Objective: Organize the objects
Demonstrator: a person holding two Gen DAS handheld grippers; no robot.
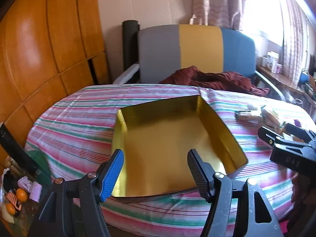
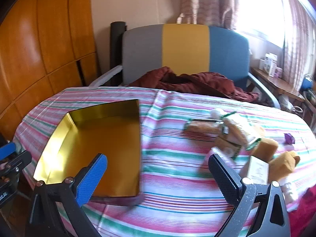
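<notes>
An open, empty gold tin [image 1: 169,138] lies on the striped tablecloth [image 1: 79,118]. My left gripper [image 1: 157,169] hovers over the tin's near edge, open, with nothing between its blue and black fingers. In the right wrist view the tin [image 2: 98,138] sits to the left. My right gripper [image 2: 158,174] stands wide open above bare cloth between the tin and a pile of brown snack packets [image 2: 235,134]. Its black finger [image 2: 223,173] is close to the pile, beside a small white box [image 2: 256,169]. The right gripper body [image 1: 290,146] shows at the left view's right edge.
A chair [image 2: 185,49] with a grey, yellow and blue back stands behind the table, with maroon cloth [image 2: 197,83] heaped on its seat. A wooden wardrobe [image 1: 39,49] fills the left. Oranges [image 1: 21,195] and oddments sit low at the left. A purple scrap [image 2: 289,138] lies far right.
</notes>
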